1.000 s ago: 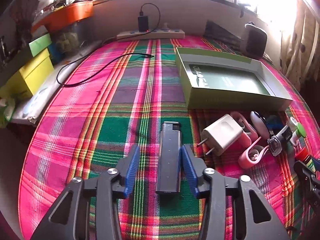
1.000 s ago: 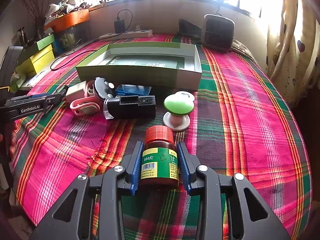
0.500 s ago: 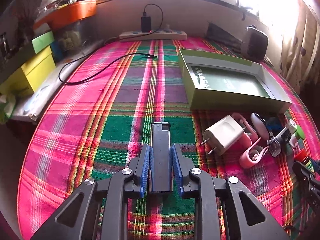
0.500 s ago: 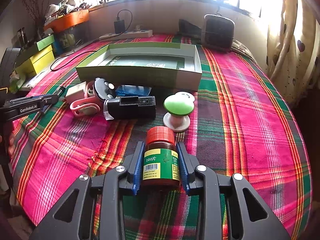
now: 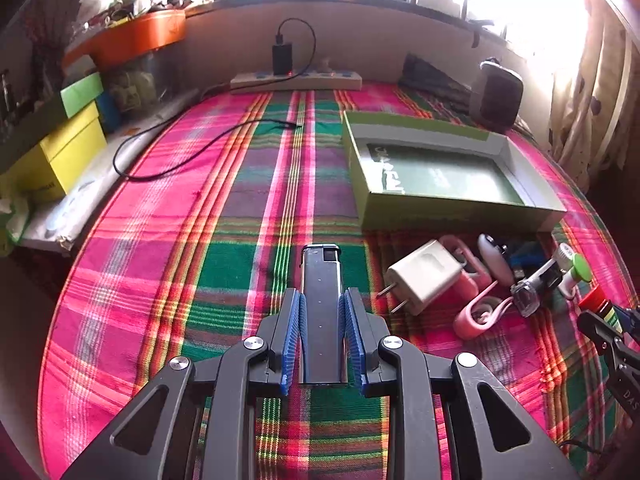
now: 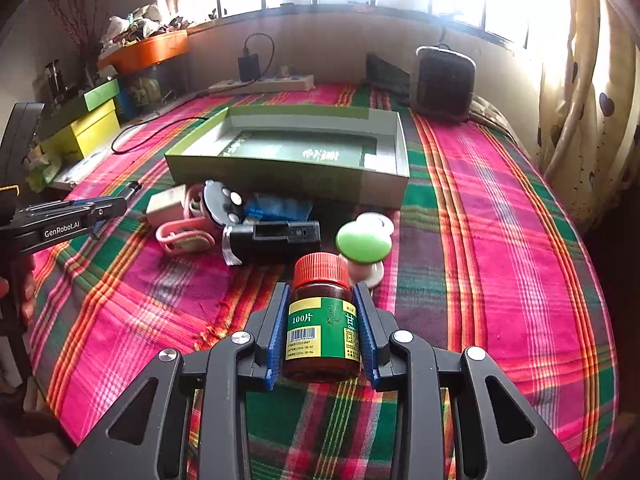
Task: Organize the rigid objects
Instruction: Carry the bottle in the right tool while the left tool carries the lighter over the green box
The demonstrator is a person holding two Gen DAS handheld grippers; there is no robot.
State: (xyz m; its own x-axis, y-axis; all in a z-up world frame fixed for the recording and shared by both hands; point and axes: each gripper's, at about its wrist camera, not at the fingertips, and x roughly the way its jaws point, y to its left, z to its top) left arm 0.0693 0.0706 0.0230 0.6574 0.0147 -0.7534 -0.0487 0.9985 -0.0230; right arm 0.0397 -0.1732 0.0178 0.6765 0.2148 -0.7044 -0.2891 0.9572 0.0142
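Plaid cloth (image 5: 224, 248) | green box (image 6: 384, 184) — printed base bare | pill bottle (image 6: 322, 332) — capped

At the top centre, a power strip (image 5: 296, 79) lies against the wall with a black charger (image 5: 282, 58) plugged in. A yellow box (image 5: 56, 156) sits left, curtains (image 6: 580, 92) hang right.

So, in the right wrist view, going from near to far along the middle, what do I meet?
Right claw → pill bottle → green mushroom-shaped thing → open green box → power strip.
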